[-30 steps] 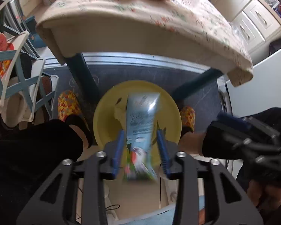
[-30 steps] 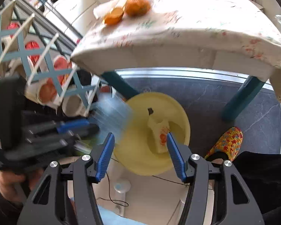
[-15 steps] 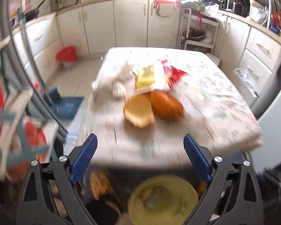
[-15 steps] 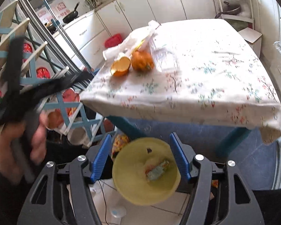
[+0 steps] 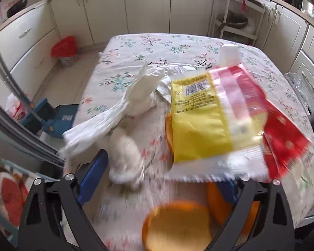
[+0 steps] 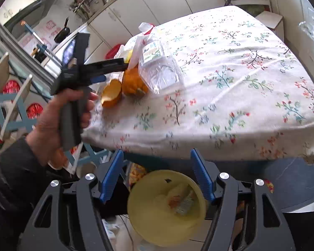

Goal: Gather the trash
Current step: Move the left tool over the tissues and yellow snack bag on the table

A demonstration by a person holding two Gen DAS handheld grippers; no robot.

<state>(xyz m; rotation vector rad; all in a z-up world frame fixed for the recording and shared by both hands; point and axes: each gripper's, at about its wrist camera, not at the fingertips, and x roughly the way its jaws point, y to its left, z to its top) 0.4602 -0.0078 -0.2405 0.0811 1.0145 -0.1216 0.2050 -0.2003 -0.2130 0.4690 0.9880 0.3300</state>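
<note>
Wrapper gone from left tool [image 5: 163,179], whose jaws are opening, empty, above table [image 5: 178,48] litter; right tool [image 6: 155,173] opening, empty, over yellow bowl [image 6: 140,226] already holding trash.

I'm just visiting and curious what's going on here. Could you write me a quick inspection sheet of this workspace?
Surface: table under a floral tablecloth.
Job's things: yellow-and-red wrapper, white plastic bag, crumpled tissue, orange peels, clear bag on the table; yellow bin on the floor with wrappers inside.
Clutter: nothing seen beyond the trash.
Grippers: left gripper opening over the tissue, holding nothing; right gripper opening, empty, above the bin.
Cables: a thin cable on the floor near the bin.
Surroundings: white kitchen cabinets, red-lined waste basket.
</note>
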